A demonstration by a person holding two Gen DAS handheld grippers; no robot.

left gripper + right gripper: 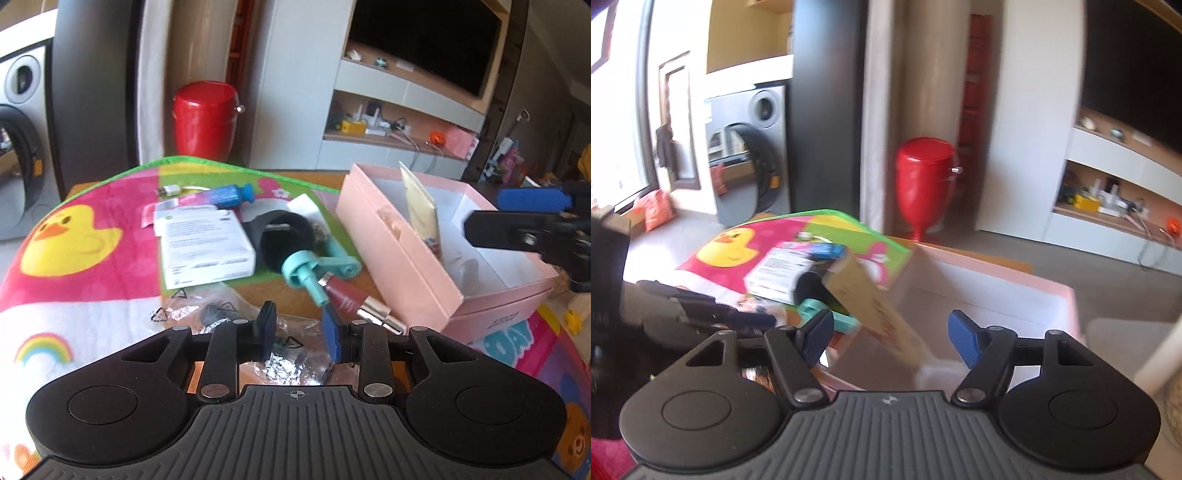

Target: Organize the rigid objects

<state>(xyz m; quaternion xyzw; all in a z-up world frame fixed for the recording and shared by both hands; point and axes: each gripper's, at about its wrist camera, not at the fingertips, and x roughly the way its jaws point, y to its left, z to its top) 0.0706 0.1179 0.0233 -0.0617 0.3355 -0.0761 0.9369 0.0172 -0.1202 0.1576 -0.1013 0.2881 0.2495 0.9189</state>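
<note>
**Stock on the worktop, both grippers over it**

Your left gripper [298, 334] is hovering low over a crinkled clear plastic bag [295, 363]; its jaws are standing narrowly apart, and you cannot tell whether they are pinching the bag. Ahead are lying a white printed carton [207, 247], a black round pouch [286, 240], a teal plastic roller [317, 271] and a dark red lip-gloss tube [354, 299]. Your right gripper [892, 341] is holding its jaws wide over the open pink cardboard box [399, 254], gripping nothing. A tan paper packet [875, 310] is leaning tilted inside that box.
</note>
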